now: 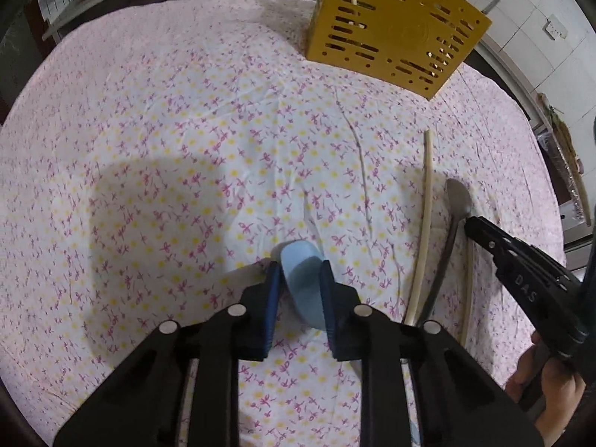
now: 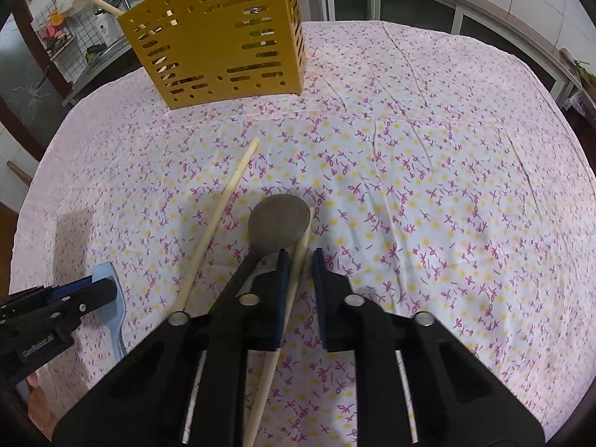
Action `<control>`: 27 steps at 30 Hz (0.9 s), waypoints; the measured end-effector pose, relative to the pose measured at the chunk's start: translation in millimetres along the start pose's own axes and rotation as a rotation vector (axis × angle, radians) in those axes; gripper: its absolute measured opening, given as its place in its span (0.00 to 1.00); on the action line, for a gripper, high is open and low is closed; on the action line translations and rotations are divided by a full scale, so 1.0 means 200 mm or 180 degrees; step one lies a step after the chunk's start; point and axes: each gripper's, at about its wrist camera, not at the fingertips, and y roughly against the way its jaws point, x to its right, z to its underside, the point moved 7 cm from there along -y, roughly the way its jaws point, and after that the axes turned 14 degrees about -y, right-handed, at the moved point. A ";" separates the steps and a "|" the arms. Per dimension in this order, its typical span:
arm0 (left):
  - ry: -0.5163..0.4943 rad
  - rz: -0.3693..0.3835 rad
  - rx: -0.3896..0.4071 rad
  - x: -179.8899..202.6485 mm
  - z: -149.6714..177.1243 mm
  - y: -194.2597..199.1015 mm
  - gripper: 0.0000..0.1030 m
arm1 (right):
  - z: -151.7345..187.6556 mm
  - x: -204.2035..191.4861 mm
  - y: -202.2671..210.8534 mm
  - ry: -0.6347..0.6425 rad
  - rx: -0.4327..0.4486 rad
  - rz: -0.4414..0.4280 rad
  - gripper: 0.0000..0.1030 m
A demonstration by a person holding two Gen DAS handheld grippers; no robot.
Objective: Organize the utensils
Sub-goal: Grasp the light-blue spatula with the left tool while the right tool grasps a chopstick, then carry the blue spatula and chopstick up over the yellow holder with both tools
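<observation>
A yellow slotted utensil holder (image 1: pixel 395 26) stands at the table's far side, also in the right wrist view (image 2: pixel 219 41), with a chopstick and other utensils sticking out of it. My left gripper (image 1: pixel 298 272) straddles a light blue spoon (image 1: pixel 303 283) lying on the cloth; the jaws flank it with a small gap. My right gripper (image 2: pixel 298 260) is open around a pale chopstick (image 2: pixel 287 309). Beside it lie a grey metal spoon (image 2: pixel 279 223) and a second chopstick (image 2: pixel 219 216). The left gripper and blue spoon (image 2: pixel 111 298) show at the left in the right wrist view.
The table is covered with a white floral cloth (image 1: pixel 186 130). Kitchen shelves and a sink (image 2: pixel 74 18) stand beyond the far left edge, cabinets (image 2: pixel 409 7) beyond the far edge. Two thin white sticks (image 2: pixel 404 391) lie under my right gripper.
</observation>
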 end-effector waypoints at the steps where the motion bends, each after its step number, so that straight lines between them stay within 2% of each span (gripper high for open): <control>1: -0.0022 -0.0022 0.0011 0.00 -0.01 -0.01 0.18 | 0.00 0.00 0.00 0.0013 0.0007 0.0001 0.08; 3: -0.0075 -0.0079 0.0055 0.01 -0.03 -0.01 0.13 | 0.01 0.00 0.02 0.0056 0.0026 0.0034 0.08; 8: -0.0210 -0.0100 0.0131 0.02 -0.06 -0.02 0.08 | 0.01 0.02 0.02 0.0117 0.0048 0.0050 0.08; 19: -0.0582 -0.0285 0.0299 0.03 -0.12 0.01 0.04 | 0.01 0.04 0.05 0.0124 0.0117 0.0067 0.07; 25: -0.0723 -0.0322 0.0528 0.02 -0.16 0.11 0.04 | -0.02 0.04 0.12 0.0117 0.0210 0.0029 0.07; 27: -0.0799 -0.0337 0.0684 0.03 -0.19 0.18 0.04 | -0.03 0.03 0.15 0.0126 0.0258 0.0004 0.07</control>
